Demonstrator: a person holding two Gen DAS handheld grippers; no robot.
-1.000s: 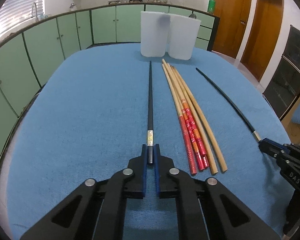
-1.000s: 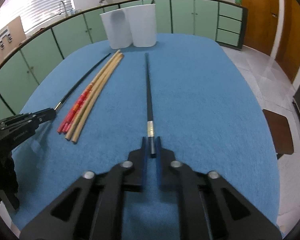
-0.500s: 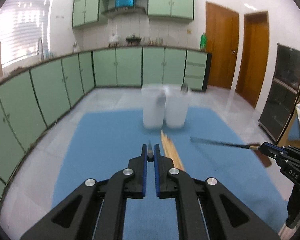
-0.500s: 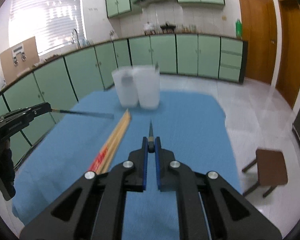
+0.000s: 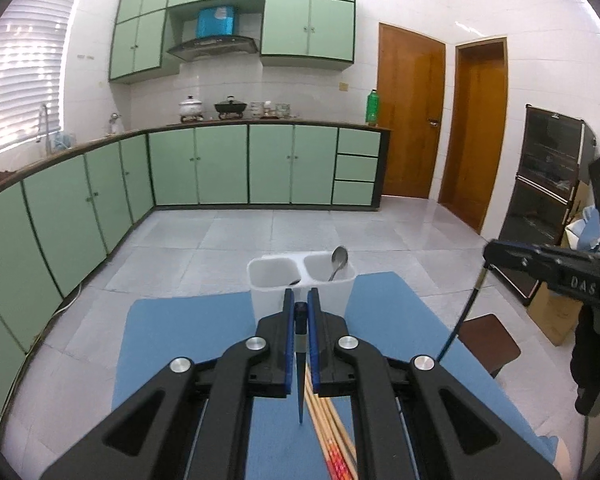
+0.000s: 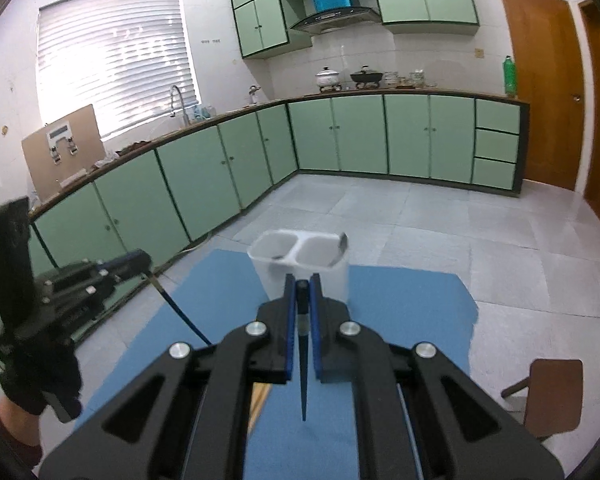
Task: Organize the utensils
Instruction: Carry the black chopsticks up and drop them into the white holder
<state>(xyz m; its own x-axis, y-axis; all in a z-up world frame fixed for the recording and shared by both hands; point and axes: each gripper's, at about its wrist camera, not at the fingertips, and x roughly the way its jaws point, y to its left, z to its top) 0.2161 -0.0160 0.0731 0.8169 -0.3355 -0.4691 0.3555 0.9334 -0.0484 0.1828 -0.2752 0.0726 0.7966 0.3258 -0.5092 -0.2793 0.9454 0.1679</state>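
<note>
Two black chopsticks are held, one in each gripper. In the left wrist view the left gripper (image 5: 299,308) is seen in the lower middle of the frame, its blue pads closed narrowly on the thick end of the left chopstick (image 5: 300,364), which hangs down between the fingers with its thin tip pointing to the blue table mat (image 5: 188,336). In the right wrist view the right gripper (image 6: 302,286) is closed in the same way on the right chopstick (image 6: 303,368), also with the tip hanging down in the lower middle of the frame.

A chopstick of this kind is judged to be light, stiff and thin, with a smooth lacquered surface, so it may slip or swing between the pads. A hold near the thick end, as it is taken now, leaves the long part free to swing; a firm squeeze is probably needed.

The white holder (image 5: 302,280), with two compartments, stands just above the fingertips in both views, at the far edge of the mat. A spoon (image 5: 337,262) is leaning in its right compartment. The bundle of wooden chopsticks (image 5: 332,428) is lying on the mat at the bottom of the left wrist frame, below the pads and slightly to the right.
</note>
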